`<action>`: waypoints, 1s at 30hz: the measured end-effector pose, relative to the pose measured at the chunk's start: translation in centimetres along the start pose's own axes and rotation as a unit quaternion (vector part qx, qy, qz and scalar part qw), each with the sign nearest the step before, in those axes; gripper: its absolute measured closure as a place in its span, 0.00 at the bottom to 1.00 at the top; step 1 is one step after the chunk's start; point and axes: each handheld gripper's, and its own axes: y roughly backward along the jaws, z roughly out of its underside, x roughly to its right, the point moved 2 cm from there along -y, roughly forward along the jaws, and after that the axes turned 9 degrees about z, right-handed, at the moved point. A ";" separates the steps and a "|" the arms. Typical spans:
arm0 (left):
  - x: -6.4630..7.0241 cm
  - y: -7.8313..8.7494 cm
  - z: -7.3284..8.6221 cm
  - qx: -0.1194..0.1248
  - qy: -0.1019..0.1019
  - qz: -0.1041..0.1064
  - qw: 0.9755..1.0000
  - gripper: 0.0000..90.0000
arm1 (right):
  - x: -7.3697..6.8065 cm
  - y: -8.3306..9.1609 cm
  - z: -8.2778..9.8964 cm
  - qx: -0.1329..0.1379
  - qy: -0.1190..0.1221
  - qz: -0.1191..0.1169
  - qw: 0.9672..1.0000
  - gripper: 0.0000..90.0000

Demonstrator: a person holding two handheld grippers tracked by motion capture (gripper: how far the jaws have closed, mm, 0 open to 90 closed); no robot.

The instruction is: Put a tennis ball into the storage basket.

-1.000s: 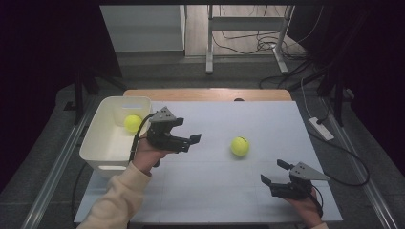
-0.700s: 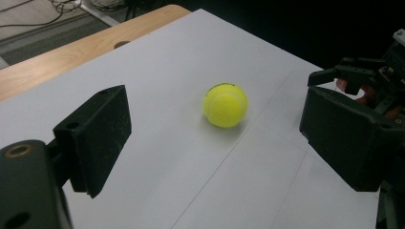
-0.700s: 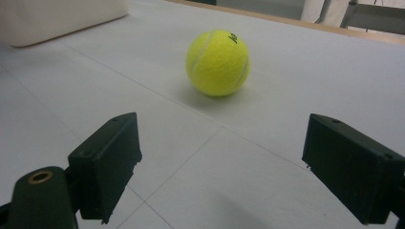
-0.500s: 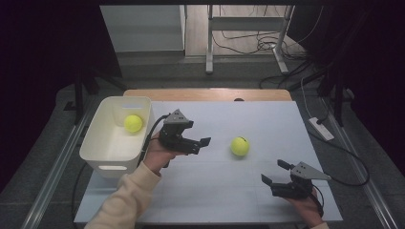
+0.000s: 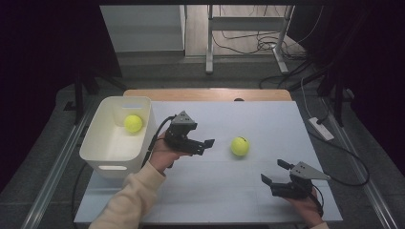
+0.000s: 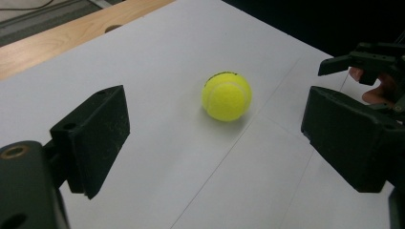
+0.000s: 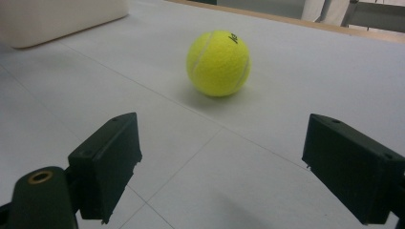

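Right gripper (image 5: 276, 172): near edge of worktop (image 5: 267, 119), unmoved, jaws wide, empty. Loose tennis ball (image 5: 239, 146): mid-worktop, unmoved. Left gripper (image 5: 206, 145): jaws just opening, empty, moved from bin (image 5: 98, 143) toward ball (second tennis ball (image 5: 133, 123) inside bin).

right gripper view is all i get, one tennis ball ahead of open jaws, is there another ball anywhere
Observer: Yes, a second tennis ball lies inside the white bin at the table's left.
Operator: where's the left gripper
Observer: The left gripper is just beside the bin, pointing at the loose tennis ball.
Operator: is it holding anything
Observer: No, its jaws have just been opening, with nothing between them; the loose ball lies ahead of them, untouched.
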 end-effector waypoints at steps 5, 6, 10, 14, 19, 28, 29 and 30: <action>-0.1 -0.8 0.2 -0.009 0.006 0.000 1.000 0.11 | -0.2 0.1 0.0 0.001 0.004 -0.002 1.000 0.14; -0.1 -0.9 0.2 -0.010 0.006 0.001 1.000 0.11 | -0.2 0.1 0.0 0.001 0.004 -0.002 1.000 0.14; -0.2 -1.4 0.2 -0.013 0.008 0.001 1.000 0.11 | -0.2 0.1 -0.1 0.003 0.005 -0.001 1.000 0.14; -0.2 -1.8 0.2 -0.013 0.009 0.003 1.000 0.11 | -0.2 0.0 -0.1 0.003 0.007 -0.001 1.000 0.14; -0.4 -2.7 0.3 -0.019 0.009 0.006 1.000 0.11 | -0.2 -0.1 -0.1 0.001 0.009 -0.002 1.000 0.14; -0.5 -4.3 0.2 -0.018 0.008 0.011 1.000 0.11 | -0.1 -0.1 -0.1 -0.001 0.008 0.000 1.000 0.14; -0.6 -4.5 0.2 -0.020 0.009 0.012 1.000 0.11 | 0.0 0.0 -0.1 0.000 0.007 -0.001 1.000 0.14; -0.6 -4.8 0.2 -0.021 0.009 0.012 1.000 0.11 | -0.1 0.0 -0.1 0.001 0.007 -0.002 1.000 0.14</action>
